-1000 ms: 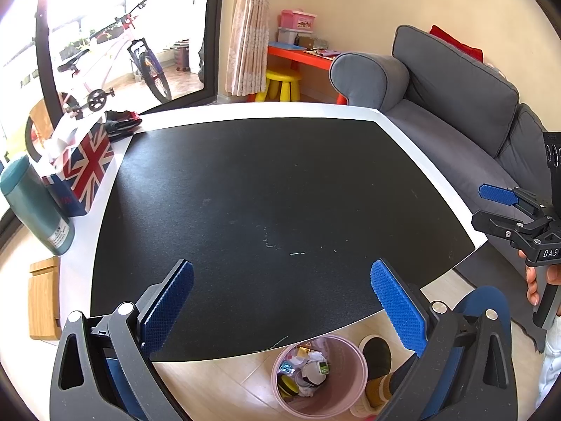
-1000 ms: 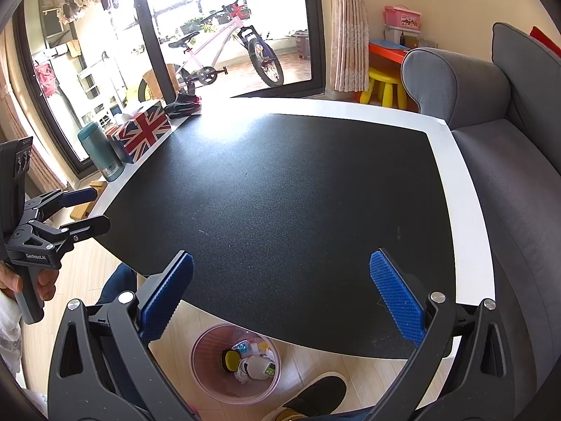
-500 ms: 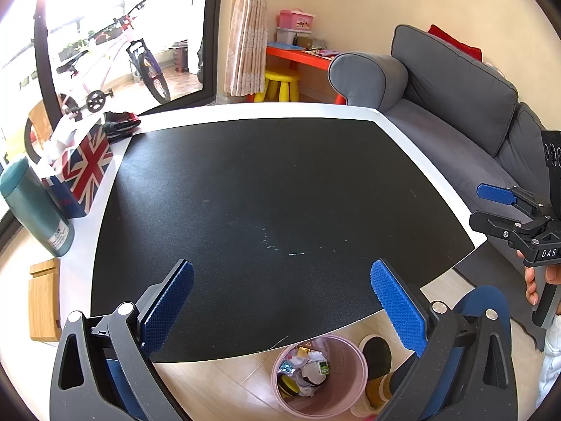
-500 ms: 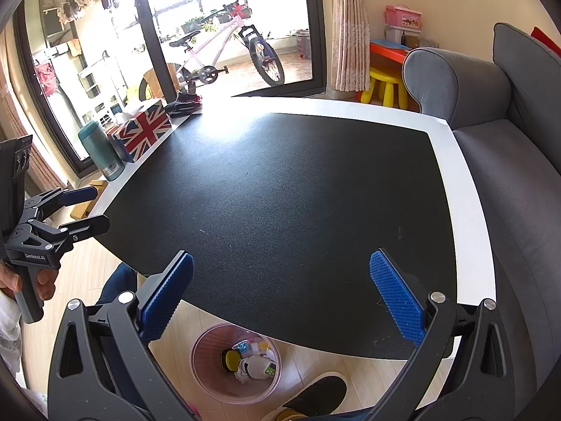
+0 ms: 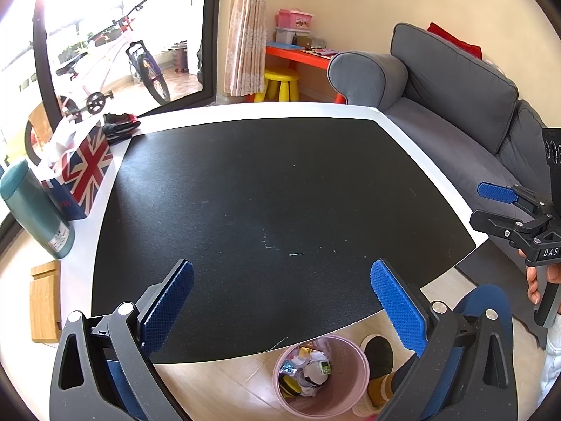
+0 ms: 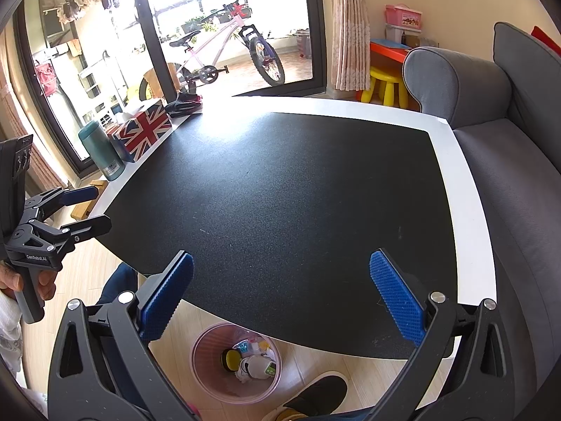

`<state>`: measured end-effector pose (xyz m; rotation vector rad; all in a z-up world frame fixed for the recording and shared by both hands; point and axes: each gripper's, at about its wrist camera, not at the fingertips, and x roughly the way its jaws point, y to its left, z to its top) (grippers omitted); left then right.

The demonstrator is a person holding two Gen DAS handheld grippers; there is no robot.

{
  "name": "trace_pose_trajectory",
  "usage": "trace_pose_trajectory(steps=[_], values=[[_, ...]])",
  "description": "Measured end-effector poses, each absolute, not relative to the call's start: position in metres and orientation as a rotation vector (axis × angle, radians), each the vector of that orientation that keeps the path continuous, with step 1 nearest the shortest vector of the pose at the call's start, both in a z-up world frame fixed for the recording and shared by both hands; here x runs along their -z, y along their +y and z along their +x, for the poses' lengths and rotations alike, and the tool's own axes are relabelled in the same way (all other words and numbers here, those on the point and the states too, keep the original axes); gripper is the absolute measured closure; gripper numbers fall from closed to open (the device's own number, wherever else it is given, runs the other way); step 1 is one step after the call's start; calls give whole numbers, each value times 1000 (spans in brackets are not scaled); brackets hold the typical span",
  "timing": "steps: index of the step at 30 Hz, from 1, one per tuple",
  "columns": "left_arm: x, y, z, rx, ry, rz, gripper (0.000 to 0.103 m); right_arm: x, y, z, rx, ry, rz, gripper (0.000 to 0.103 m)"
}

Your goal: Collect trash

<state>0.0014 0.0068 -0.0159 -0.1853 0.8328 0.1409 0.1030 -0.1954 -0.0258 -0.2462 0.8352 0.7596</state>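
Observation:
A pink trash bin stands on the floor under the table's near edge, holding several scraps of trash; it also shows in the right wrist view. The black mat on the white table is bare. My left gripper is open and empty above the near edge. My right gripper is open and empty too. Each gripper shows in the other's view, the right one at the right, the left one at the left.
A Union Jack tissue box, a teal bottle and a dark bundle sit along the table's left side. A wooden block lies near the left edge. A grey sofa runs along the right. My feet are beside the bin.

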Motion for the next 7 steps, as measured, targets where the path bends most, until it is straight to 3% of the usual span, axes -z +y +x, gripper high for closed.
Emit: trace_pose_trajectory(steps=[7], values=[[19,4,2,-133,834,-172,6,27,-195,103,-759,838,-247,4]])
